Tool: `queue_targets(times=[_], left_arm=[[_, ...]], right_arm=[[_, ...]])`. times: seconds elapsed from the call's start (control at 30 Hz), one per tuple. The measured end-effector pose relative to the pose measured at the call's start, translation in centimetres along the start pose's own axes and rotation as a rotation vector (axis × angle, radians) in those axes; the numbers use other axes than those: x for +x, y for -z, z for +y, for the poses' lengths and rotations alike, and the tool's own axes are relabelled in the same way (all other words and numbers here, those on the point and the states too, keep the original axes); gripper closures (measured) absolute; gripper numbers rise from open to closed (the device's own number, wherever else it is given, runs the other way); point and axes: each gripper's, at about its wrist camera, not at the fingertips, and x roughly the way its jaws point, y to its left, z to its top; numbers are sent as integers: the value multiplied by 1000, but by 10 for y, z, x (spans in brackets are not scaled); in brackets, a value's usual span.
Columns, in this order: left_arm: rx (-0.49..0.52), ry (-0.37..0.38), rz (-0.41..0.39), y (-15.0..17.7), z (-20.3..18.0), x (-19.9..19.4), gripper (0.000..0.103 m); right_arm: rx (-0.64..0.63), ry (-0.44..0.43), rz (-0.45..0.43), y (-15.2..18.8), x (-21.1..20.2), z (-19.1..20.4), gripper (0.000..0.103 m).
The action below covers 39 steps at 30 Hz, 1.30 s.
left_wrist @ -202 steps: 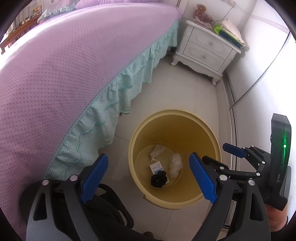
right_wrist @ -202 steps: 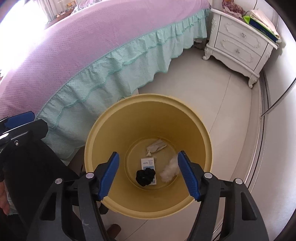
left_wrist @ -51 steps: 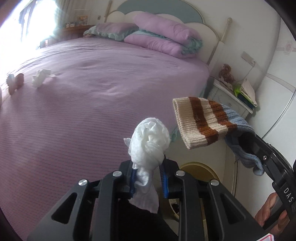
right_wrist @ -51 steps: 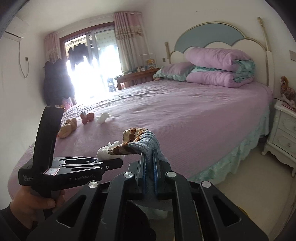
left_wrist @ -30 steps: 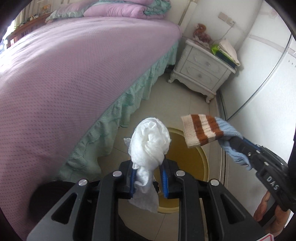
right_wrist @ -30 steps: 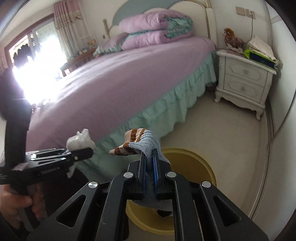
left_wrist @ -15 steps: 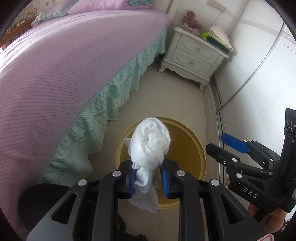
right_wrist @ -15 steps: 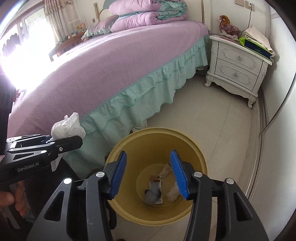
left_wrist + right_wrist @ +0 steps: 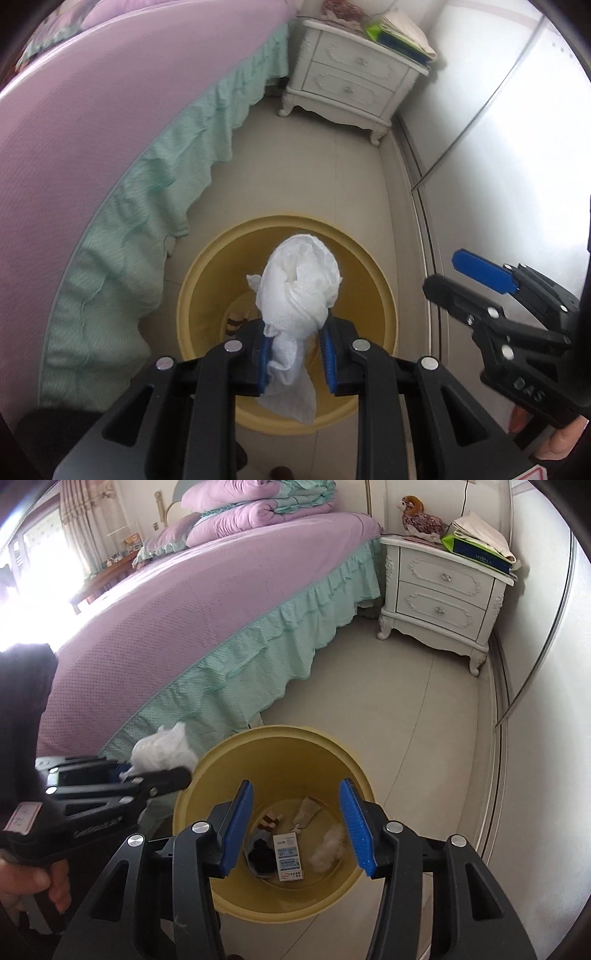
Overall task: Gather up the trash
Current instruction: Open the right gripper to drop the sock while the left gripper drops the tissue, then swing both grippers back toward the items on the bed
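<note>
- Tissue wad (image 9: 299,280), one, white and crumpled, is sitting clamped between the left gripper's (image 9: 295,354) blue pads, hanging over the yellow bin (image 9: 195,295).
- Right gripper (image 9: 295,827) is standing with jaws apart, nothing between them, above the bin's right side.
- One bin is holding a striped sock (image 9: 258,843), a small white box (image 9: 290,856), a fluffy white tuft (image 9: 328,851) and a paper scrap (image 9: 306,808).
- One purple bed (image 9: 207,602) is lying far left, one white nightstand (image 9: 443,587) far right.

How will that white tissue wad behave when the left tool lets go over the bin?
Probably light and floppy: the tissue wad bulges above the left tool and a loose tail droops below. It may drift slightly, though the yellow bin lies directly beneath. Unlikely to roll.
</note>
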Motion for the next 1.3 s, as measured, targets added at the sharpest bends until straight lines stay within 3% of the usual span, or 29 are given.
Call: queue_targets(times=[0.17, 0.23, 0.3, 0.33, 0.53, 0.77, 0.97, 1.3], left_arm=[[48, 5, 40, -8, -9, 20, 71], [37, 25, 61, -10, -9, 26, 58], [5, 57, 82, -9, -5, 30, 20], [-9, 66, 90, -9, -3, 31, 16], [-61, 69, 117, -2, 8, 34, 16], [-62, 40, 69, 2, 14, 18, 16], [-59, -23, -17, 1, 21, -15, 16], [-113, -189, -225, 28, 55, -119, 12]], right_arm=[[14, 12, 15, 2, 3, -8, 54], [19, 20, 21, 3, 5, -11, 54], [20, 26, 29, 3, 7, -14, 54], [21, 29, 35, 3, 8, -15, 54], [24, 27, 35, 4, 9, -16, 54], [8, 22, 34, 3, 8, -8, 54], [-10, 16, 15, -2, 3, 4, 54], [-121, -143, -101, -25, -20, 76, 54]])
